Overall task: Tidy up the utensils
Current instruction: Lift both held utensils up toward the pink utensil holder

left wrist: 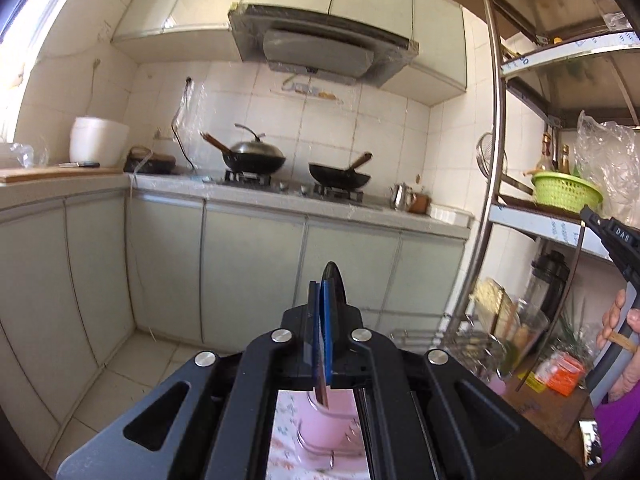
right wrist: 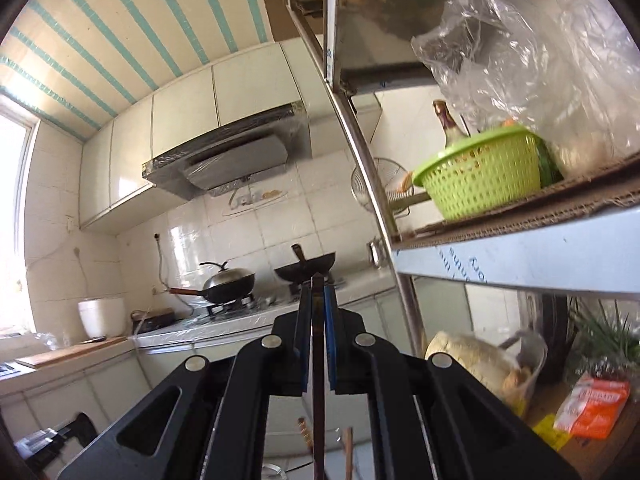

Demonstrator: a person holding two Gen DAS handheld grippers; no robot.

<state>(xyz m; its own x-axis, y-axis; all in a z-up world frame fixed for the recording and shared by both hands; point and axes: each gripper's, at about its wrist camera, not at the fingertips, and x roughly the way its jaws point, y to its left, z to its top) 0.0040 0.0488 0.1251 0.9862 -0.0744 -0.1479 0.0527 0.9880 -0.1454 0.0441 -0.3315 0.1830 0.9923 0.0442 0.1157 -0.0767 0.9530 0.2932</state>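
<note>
**Both grippers clamped on utensils, raised toward the kitchen wall**

In the left wrist view, the left gripper (left wrist: 325,294) sits at lower centre, its blue pads pressed together on a flat metal utensil (left wrist: 321,394) whose end hangs down below the jaws over a pink cup (left wrist: 326,420). What kind of utensil it is cannot be told. At the right edge of the same frame the right gripper (left wrist: 590,214) shows in a person's hand (left wrist: 618,326).

In the right wrist view, the right gripper (right wrist: 317,286) at lower centre pinches a dark, thin stick (right wrist: 318,380) that runs upright between the pads. A green basket (right wrist: 480,176) stands on the metal shelf (right wrist: 520,258) at right; two woks (right wrist: 230,280) sit on the stove behind.
</note>
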